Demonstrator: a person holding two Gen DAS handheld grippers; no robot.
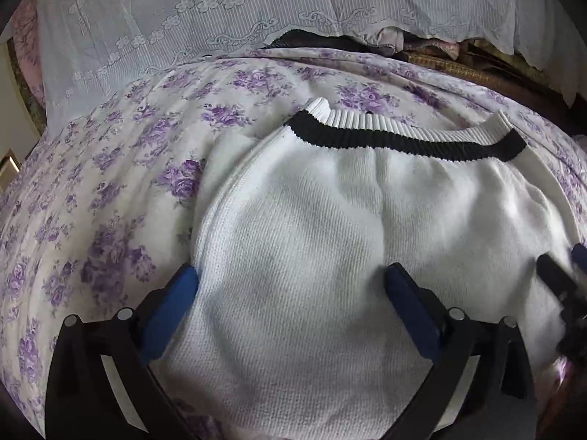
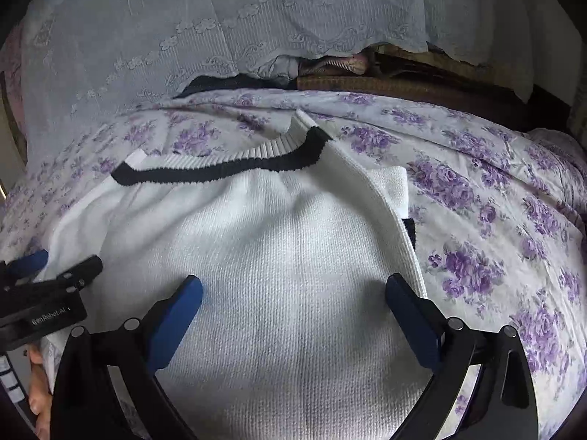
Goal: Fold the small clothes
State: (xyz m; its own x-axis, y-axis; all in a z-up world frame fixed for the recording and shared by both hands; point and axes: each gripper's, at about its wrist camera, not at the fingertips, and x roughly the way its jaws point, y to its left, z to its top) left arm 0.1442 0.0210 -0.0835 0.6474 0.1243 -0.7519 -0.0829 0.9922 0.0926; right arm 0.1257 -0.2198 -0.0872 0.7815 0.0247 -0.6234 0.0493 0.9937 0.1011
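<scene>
Two grippers hover low over a white knit sweater point(image 1: 330, 238) lying flat on a bed covered by a purple floral sheet point(image 1: 110, 183), its black-striped collar point(image 1: 403, 139) at the far end. The left gripper point(image 1: 291, 278) and right gripper point(image 2: 293, 289) both have their blue fingers point(image 2: 176, 319) spread wide, holding nothing, each poised above the sweater's near part. The sides already appear tucked in, so this spacing probably prepares a two-point grab of the near hem for folding toward the collar.

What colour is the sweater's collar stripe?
Black stripe on white ribbing; clearest in the left wrist view.
</scene>
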